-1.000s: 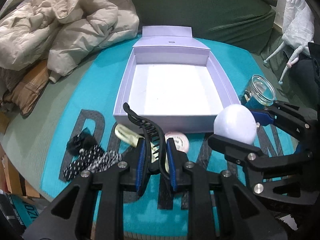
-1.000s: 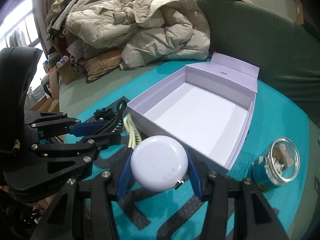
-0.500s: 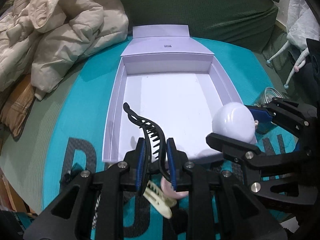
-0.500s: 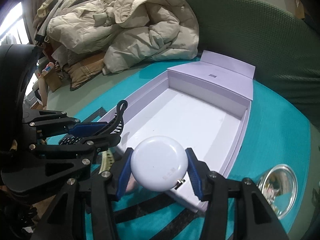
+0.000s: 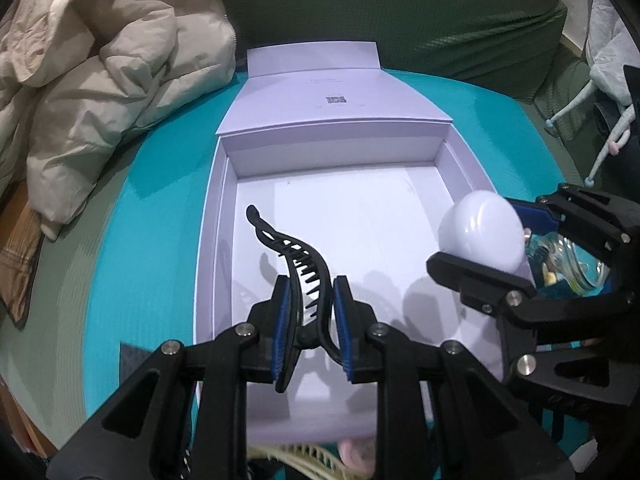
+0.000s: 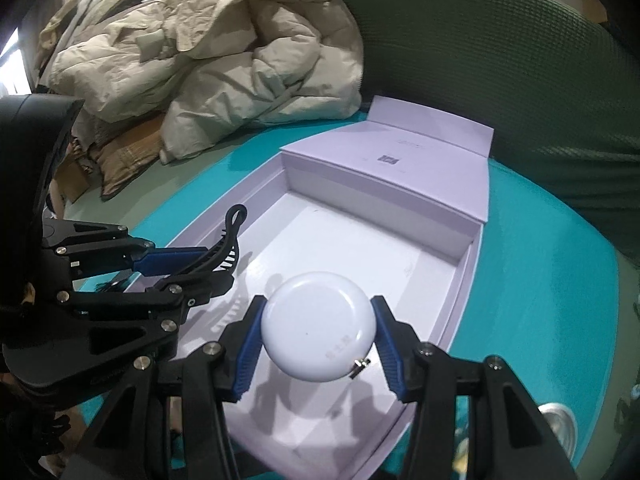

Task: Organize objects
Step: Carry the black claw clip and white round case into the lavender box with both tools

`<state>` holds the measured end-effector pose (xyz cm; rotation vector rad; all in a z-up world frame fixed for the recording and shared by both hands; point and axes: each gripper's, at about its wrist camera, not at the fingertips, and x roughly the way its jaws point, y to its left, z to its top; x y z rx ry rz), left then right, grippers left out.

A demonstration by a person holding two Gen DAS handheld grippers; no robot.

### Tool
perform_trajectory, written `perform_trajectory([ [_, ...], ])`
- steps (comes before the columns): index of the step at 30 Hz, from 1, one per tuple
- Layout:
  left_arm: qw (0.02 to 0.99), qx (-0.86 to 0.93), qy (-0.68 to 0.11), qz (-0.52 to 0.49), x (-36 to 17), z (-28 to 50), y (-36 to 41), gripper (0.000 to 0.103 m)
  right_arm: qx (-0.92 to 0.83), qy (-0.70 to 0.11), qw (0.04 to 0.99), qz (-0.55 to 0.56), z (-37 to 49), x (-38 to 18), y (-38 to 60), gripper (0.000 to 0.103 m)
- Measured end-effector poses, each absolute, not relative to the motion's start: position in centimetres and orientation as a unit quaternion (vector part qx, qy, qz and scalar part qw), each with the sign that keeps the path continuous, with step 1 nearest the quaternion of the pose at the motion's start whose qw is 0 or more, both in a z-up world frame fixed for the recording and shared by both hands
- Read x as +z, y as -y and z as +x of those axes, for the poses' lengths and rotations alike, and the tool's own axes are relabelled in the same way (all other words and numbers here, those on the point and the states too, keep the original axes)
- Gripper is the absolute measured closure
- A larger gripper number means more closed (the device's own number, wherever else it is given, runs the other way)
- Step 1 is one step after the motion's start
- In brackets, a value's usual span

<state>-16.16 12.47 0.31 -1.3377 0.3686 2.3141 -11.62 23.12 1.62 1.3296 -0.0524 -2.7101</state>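
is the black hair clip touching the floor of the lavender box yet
Apart. In the right wrist view the black hair clip, shut in the left claw, hangs above the lavender box floor, its shadow cast separately below.

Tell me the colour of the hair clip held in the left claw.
Black. The hair clip shows best in the left wrist view, pinched in the left claw over the lavender box.

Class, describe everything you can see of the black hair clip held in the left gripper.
The black hair clip is a long, curved claw of glossy plastic with a row of teeth along its inner edge and a curled tip. The left gripper pinches its lower end between blue-padded fingers. It points up and forward, hanging above the floor of the open lilac box.
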Motion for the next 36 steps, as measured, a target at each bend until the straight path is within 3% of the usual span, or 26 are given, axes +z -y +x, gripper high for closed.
perform_trajectory([
  [36, 0.26, 0.777, -0.158, -0.551, -5.0, -25.0, -16.2, 0.083, -0.859, 0.041, 0.007, 0.51, -20.2, -1.9, -26.1, 0.051],
])
